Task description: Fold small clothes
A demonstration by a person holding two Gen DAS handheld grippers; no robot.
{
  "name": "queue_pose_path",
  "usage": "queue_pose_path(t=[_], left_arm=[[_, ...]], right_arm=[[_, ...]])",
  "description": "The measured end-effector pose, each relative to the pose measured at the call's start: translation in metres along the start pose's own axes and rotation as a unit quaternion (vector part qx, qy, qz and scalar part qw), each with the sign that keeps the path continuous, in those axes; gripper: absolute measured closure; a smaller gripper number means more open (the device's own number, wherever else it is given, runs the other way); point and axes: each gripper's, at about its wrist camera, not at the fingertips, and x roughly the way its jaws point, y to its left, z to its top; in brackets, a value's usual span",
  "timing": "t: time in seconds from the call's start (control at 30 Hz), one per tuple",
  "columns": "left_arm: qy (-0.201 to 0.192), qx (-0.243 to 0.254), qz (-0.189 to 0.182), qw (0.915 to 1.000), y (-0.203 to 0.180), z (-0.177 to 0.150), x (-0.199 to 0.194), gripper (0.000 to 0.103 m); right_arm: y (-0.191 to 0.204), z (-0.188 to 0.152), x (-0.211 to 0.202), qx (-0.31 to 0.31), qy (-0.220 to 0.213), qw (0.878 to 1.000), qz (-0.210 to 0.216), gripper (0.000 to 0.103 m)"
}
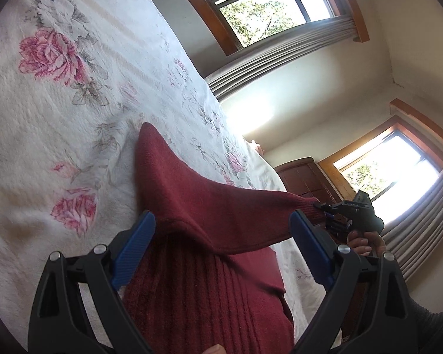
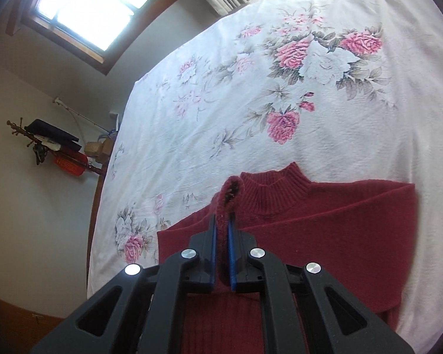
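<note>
The right claw (image 2: 221,253) is clamped on the dark red knitted sweater's (image 2: 325,230) sleeve cuff; its body lies ahead. The left claw (image 1: 221,236), apart, straddles the stretched sleeve.

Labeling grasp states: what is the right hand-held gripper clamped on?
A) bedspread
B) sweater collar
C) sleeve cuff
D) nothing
C: in the right wrist view the right hand-held gripper is shut on the ribbed sleeve cuff of the red sweater, beside the collar.
</note>
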Motion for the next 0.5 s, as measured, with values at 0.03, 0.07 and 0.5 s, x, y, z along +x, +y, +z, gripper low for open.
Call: queue_pose_path(t=[0.03, 0.07, 0.5], left_arm=[[0.0, 0.001, 0.0, 1.0, 0.0, 0.0, 0.0, 0.012], [0.0, 0.001, 0.001, 1.0, 0.0, 0.0, 0.001, 0.012], [0.014, 0.009, 0.008, 0.9998, 0.0, -0.001, 0.008, 0.012]], right_arm=[[-0.008, -0.001, -0.001, 0.005, 0.0, 1.0, -0.003, 0.097], [-0.015, -0.002, -0.002, 0.009, 0.0, 1.0, -0.006, 0.097], [-0.095, -0.013, -0.01, 0.068, -0.002, 0.997, -0.04, 0.097]])
